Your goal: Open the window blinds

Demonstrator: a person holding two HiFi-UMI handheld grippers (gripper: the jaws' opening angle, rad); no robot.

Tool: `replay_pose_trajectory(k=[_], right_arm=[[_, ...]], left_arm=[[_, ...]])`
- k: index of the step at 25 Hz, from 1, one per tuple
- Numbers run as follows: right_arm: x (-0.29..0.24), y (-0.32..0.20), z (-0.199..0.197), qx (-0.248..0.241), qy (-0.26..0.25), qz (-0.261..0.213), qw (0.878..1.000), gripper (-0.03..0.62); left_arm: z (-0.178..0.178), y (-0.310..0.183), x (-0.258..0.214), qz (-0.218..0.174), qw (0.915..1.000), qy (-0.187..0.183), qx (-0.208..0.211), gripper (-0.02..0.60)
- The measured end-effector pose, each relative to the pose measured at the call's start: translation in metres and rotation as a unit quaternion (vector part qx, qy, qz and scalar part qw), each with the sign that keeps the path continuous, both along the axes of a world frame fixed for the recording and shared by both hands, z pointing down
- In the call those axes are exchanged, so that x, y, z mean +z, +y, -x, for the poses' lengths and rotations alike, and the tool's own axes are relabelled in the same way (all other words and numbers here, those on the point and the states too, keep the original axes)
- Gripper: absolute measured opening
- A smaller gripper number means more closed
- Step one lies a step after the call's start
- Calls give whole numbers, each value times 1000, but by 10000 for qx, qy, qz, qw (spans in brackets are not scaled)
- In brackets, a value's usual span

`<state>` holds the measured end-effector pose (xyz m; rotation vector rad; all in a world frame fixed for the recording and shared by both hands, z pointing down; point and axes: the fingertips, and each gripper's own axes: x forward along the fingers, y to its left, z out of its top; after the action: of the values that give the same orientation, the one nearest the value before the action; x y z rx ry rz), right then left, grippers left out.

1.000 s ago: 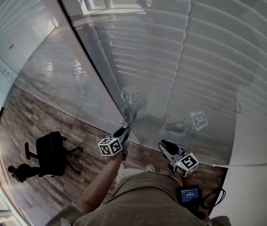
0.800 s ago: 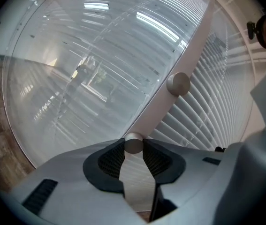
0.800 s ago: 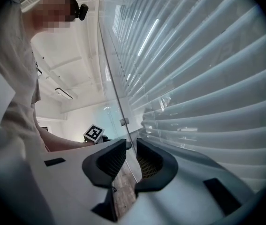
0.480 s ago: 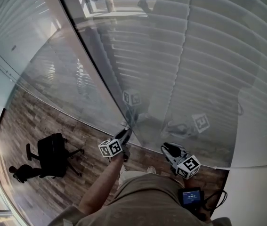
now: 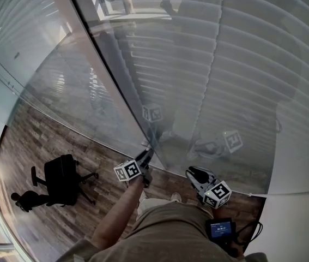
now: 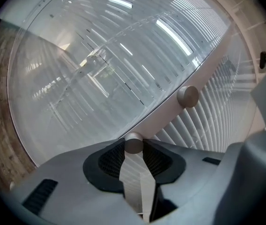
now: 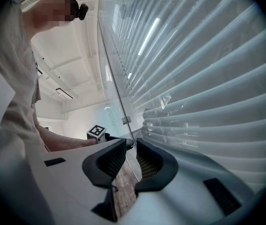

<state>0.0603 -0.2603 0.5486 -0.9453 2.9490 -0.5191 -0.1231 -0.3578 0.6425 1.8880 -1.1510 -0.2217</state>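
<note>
White slatted blinds (image 5: 241, 64) hang behind a glass wall. In the left gripper view a small round knob (image 6: 133, 142) sticks out of the pale frame post (image 6: 163, 114). My left gripper (image 6: 134, 149) is shut on that knob, with its ribbed pads on either side. A second knob (image 6: 187, 96) sits further up the post. In the head view the left gripper (image 5: 145, 158) reaches to the post at the glass. My right gripper (image 5: 192, 172) hovers beside it, near the blinds (image 7: 208, 88). Its jaws (image 7: 132, 149) stand slightly apart with nothing between them.
A black office chair (image 5: 61, 176) stands on the wood floor (image 5: 45, 146) at the left. A small screen device (image 5: 219, 226) with a cable hangs at the person's waist. The glass reflects both marker cubes. A white wall (image 5: 301, 222) closes the right side.
The left gripper has rolled a little about its own axis while staying on the knob, so its marker cube shows a turned face. The right gripper has barely shifted.
</note>
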Motion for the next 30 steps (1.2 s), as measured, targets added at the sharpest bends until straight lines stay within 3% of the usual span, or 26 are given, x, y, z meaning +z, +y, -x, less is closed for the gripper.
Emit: replay_pose_trajectory(k=[6,13,18,30], right_arm=[[3,2,1,-23,10,16,10000,74],[5,2,2,-19,27,36,10000,75],[8,2,3,-50,33,32,10000,74],[11,3,3,-79,-21,48,10000,74]], left_arm=[[-1,0,2,134,9987,495,-34,133],[0,-1,2,246,9918,1245,-116,133],[0,-2,3,347,9871,1556,-163,133],[0,-2,2,486,9667,2507,-188,133]])
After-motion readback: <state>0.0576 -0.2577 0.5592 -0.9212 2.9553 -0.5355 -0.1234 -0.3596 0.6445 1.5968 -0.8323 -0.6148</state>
